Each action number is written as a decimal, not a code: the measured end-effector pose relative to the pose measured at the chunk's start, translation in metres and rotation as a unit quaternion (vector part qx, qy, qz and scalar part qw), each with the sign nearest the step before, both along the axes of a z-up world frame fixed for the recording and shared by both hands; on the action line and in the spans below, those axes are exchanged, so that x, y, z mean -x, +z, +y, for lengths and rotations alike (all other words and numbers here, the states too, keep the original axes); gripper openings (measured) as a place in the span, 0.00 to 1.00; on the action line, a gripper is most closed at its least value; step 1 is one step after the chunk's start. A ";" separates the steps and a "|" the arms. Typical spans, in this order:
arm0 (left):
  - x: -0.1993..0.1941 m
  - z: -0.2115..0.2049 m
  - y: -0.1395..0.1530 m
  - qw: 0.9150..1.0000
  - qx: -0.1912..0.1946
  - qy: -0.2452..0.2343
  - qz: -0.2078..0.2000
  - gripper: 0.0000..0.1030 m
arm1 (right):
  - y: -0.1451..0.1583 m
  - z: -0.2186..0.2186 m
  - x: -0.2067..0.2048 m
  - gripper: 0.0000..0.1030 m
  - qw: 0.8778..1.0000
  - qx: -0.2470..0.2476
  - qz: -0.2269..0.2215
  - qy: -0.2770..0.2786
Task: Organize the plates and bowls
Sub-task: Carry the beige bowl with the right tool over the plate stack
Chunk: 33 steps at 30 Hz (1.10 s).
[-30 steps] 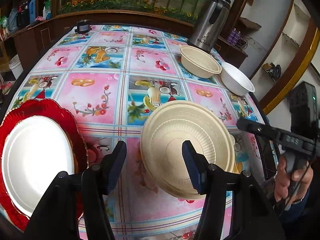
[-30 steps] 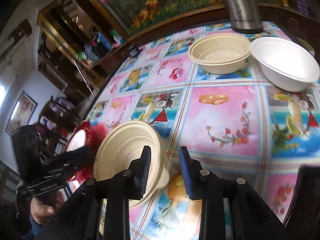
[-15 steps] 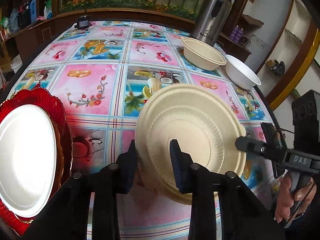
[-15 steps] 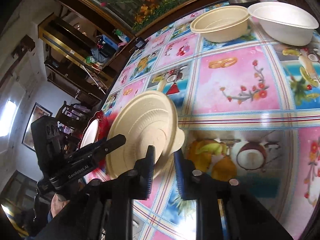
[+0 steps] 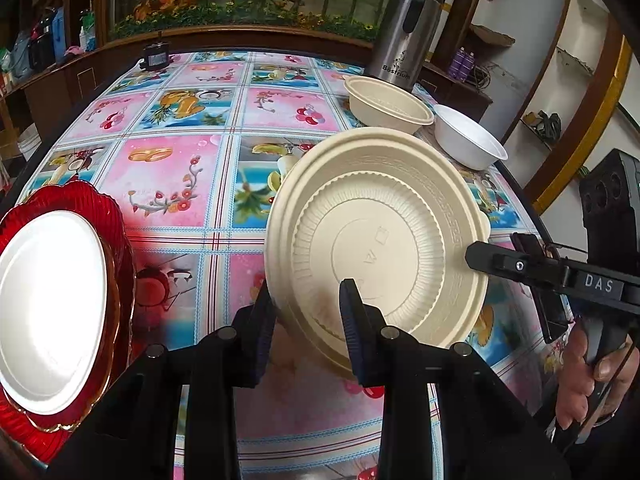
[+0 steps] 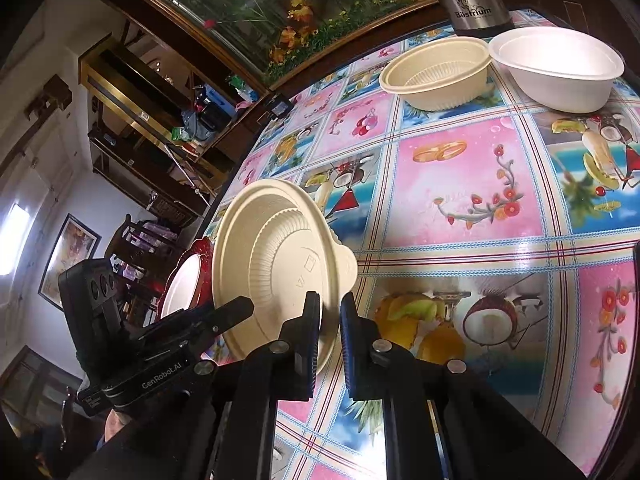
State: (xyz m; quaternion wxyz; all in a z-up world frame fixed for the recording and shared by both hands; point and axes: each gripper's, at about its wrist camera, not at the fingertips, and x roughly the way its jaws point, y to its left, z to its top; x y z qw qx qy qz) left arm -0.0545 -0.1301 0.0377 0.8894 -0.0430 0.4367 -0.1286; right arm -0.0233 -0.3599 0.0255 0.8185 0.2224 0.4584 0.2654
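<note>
A cream ribbed plate (image 5: 380,240) hangs tilted above the flowered tablecloth, its inner face turned to the left wrist view. My left gripper (image 5: 306,292) is shut on its near-left rim. My right gripper (image 6: 330,300) pinches the opposite rim, its jaws closing tight on the edge; it reaches in from the right (image 5: 480,254). The same plate (image 6: 272,264) shows edge-on in the right wrist view, with the left gripper (image 6: 224,316) beside it. A white plate (image 5: 52,280) lies on a red scalloped plate (image 5: 120,240) at the left. A cream bowl (image 5: 386,106) and a white bowl (image 5: 468,142) stand at the far right.
A steel thermos jug (image 5: 404,24) stands behind the bowls, and a small black object (image 5: 154,56) sits at the table's far edge. A person's hand (image 5: 588,380) grips the right tool's handle. The table's right edge (image 5: 520,200) curves close to the white bowl.
Both grippers have closed onto the cream plate's rim. The plate has come up off the cloth and tilted more upright towards the left camera.
</note>
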 end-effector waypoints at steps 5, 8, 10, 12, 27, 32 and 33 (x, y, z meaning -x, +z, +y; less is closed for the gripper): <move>-0.002 0.002 -0.007 1.000 0.007 0.002 0.010 0.28 | -0.006 -0.004 -0.002 0.09 1.000 -0.004 0.011 -0.007; -0.009 0.007 -0.011 1.000 0.012 0.010 0.019 0.28 | -0.005 -0.004 -0.003 0.09 1.000 -0.003 0.011 -0.010; -0.011 0.008 -0.013 1.000 0.017 0.008 0.018 0.28 | -0.006 -0.003 -0.003 0.10 1.000 -0.001 0.012 -0.011; -0.011 0.005 -0.014 1.000 0.018 0.002 0.012 0.28 | -0.007 -0.003 -0.005 0.11 1.000 -0.003 0.014 -0.014; 0.005 -0.003 0.002 1.000 0.000 -0.009 -0.015 0.28 | -0.004 0.001 -0.003 0.12 1.000 -0.012 0.015 -0.008; 0.011 0.004 0.012 1.000 0.001 -0.002 -0.027 0.28 | 0.002 0.006 -0.001 0.12 1.000 -0.015 0.009 -0.003; 0.012 0.006 0.013 1.000 0.001 -0.001 -0.029 0.28 | 0.004 0.009 -0.001 0.12 1.000 -0.015 0.007 0.000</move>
